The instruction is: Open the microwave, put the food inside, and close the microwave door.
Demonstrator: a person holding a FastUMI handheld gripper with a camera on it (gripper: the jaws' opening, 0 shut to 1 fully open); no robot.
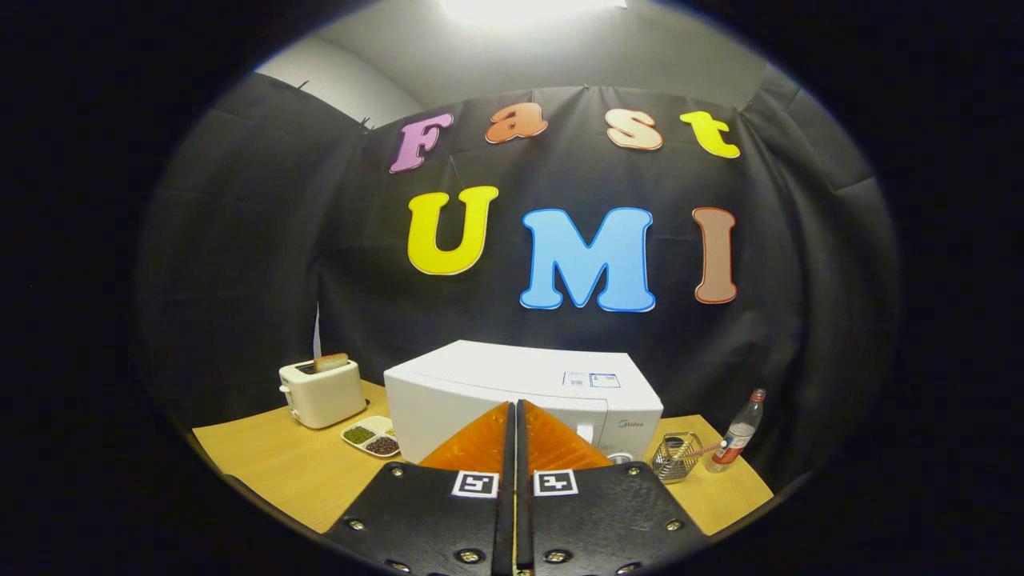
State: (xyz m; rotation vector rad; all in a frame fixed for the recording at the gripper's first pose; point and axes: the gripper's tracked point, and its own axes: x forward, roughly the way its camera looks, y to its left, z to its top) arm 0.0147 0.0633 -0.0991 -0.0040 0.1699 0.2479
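I have the tongs [514, 416] pressed together, the two fingers meeting along one thin seam with nothing between them; I judge that suits a start, since the door comes first and the food need not be carried yet. The white microwave [520, 392] stands just beyond the fingertips on the wooden table [272, 464], its door apparently closed, though the fingers hide most of the front; so the opening step looks not yet done. The food, as I take it, is the divided dish of beans [371, 436], lying ahead and to the left of the fingers, just beside the microwave's left flank, handy for a short carry. Counted: one microwave; one toaster [322, 392] farther left with one slice of bread [331, 362] standing in it; one dish; one wire basket [674, 458] to the right of the fingers; one bottle [738, 432] beyond that.
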